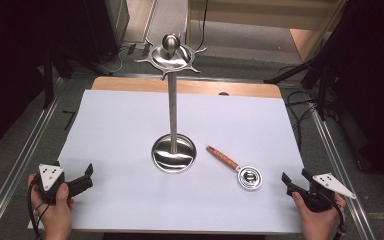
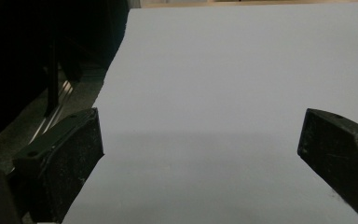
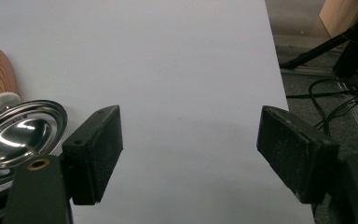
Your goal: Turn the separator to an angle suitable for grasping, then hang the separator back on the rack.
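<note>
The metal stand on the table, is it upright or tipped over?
Upright: the metal stand rises straight from its round base on the table.

White sheet [image 1: 130, 130] covers most of a wooden table [image 1: 130, 84]; bare wood strip shows along the sheet's far edge. Grey floor [image 1: 15, 145] on both sides of the table, with metal rails [image 1: 25, 155] running along the table's left and right. Black stand legs [image 1: 300, 70] and cables [image 1: 300, 102] right of the table's far corner; more dark legs left of it. Beyond the table, pale floor [image 1: 240, 35] and a light wooden panel [image 1: 310, 40]. Far left and right of the table are dark.
</note>
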The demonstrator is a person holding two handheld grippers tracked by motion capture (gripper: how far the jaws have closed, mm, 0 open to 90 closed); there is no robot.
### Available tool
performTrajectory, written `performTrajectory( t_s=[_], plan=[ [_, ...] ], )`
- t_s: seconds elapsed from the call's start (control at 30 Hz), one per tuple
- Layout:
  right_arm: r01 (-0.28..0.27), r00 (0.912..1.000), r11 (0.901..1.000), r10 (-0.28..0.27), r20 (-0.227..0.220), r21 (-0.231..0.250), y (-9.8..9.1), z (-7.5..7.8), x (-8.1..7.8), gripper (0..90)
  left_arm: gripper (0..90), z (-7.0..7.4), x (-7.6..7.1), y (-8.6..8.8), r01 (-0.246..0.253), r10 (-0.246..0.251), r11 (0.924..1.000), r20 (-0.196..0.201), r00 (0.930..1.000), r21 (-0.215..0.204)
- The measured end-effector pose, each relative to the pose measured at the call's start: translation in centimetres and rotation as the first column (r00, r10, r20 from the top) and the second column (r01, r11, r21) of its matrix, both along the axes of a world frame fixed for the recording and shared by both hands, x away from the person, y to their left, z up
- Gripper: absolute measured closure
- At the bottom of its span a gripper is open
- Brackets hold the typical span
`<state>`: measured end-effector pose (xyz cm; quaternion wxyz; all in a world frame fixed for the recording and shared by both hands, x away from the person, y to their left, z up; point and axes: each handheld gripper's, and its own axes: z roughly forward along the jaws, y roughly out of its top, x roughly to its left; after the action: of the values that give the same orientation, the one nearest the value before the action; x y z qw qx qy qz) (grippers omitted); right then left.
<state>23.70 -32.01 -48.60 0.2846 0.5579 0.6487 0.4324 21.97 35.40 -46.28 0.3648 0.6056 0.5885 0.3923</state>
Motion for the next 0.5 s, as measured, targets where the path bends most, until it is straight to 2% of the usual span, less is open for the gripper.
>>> performTrajectory(
  t_s=[0.07, 0.13, 0.23, 0.27, 0.37, 0.4, 0.5],
  plan=[
    [0.018, 0.9998, 0.9998, -0.018, -0.006, 0.004, 0.1, 0.1, 0.2, 27.7, 0.8, 0.0, 0.0, 0.0, 0.001, -0.001, 1.0, 0.002, 1.0, -0.003],
    [0.041, 0.9989, 0.999, -0.04, -0.026, 0.021, 0.2, 0.6, 0.6, 27.8, 0.8, 0.0, 0.0, 0.1, 0.0, 0.0, 1.0, 0.002, 1.0, -0.008],
    [0.008, 0.9994, 0.9986, -0.007, -0.035, 0.051, 0.2, 1.2, 0.8, 31.3, 0.8, 0.0, 0.0, 0.2, -0.008, 0.008, 0.9998, -0.002, 1.0, -0.016],
    [-0.002, 0.9992, 0.9991, 0.004, -0.04, 0.043, 0.4, 1.5, 0.9, 31.9, 0.8, 0.0, 0.0, 0.2, -0.008, 0.008, 0.9998, -0.002, 1.0, -0.016],
    [-0.031, 0.9983, 0.9985, 0.029, -0.05, -0.045, 1.2, 2.1, 1.0, 36.7, 0.8, 0.0, 0.1, 0.1, -0.009, 0.009, 0.9999, -0.004, 1.0, -0.013],
    [-0.057, 0.9968, 0.9958, 0.053, -0.06, -0.071, 1.4, 2.3, 1.2, 39.4, 0.8, 0.0, 0.0, 0.1, -0.006, 0.006, 1.0, -0.002, 1.0, -0.006],
    [-0.116, 0.9896, 0.9881, 0.106, -0.097, -0.102, 2.0, 2.7, 1.7, 42.5, 0.8, 0.0, -0.1, 0.1, -0.009, 0.009, 0.9999, 0.004, 1.0, -0.009]
  ],
)
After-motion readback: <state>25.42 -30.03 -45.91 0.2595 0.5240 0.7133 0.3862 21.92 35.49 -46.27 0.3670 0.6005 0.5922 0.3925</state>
